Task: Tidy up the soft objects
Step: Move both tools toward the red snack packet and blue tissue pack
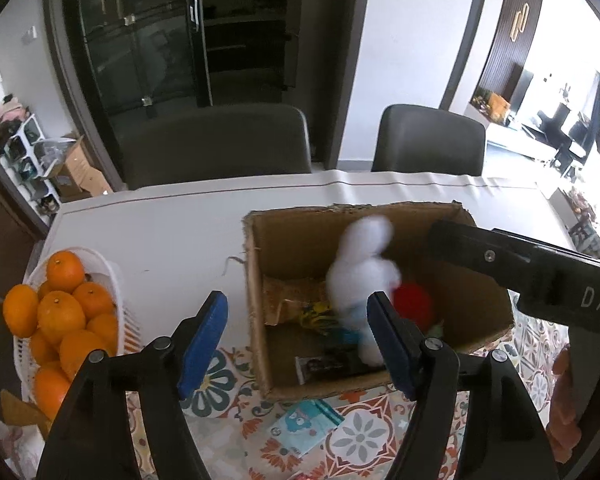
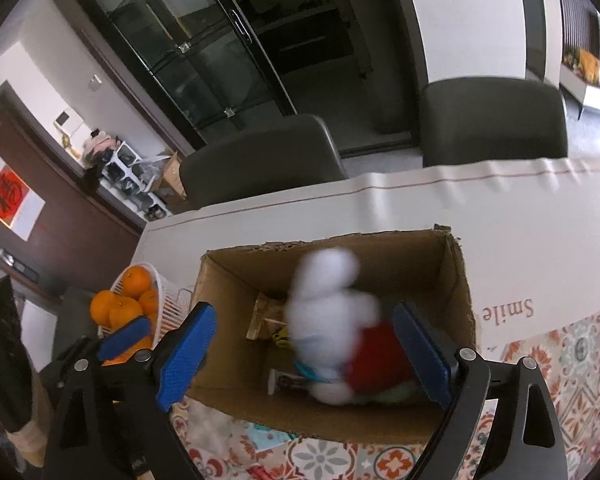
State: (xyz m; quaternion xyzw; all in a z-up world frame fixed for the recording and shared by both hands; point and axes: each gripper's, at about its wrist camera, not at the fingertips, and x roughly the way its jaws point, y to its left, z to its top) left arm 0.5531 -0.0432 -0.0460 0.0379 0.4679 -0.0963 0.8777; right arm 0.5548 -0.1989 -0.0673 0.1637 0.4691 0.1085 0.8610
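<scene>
Both claws are spread wide, gripping nothing: left gripper (image 1: 296, 340), right gripper (image 2: 316, 356). The blurry white plush toy (image 2: 328, 312) sits inside the cardboard box (image 2: 456, 280), near the table's (image 1: 160, 232) front edge.

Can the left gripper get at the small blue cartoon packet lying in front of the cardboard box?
Probably yes. The packet lies flat on the patterned tablecloth, outside the cardboard box, below the open left gripper, uncovered.
</scene>
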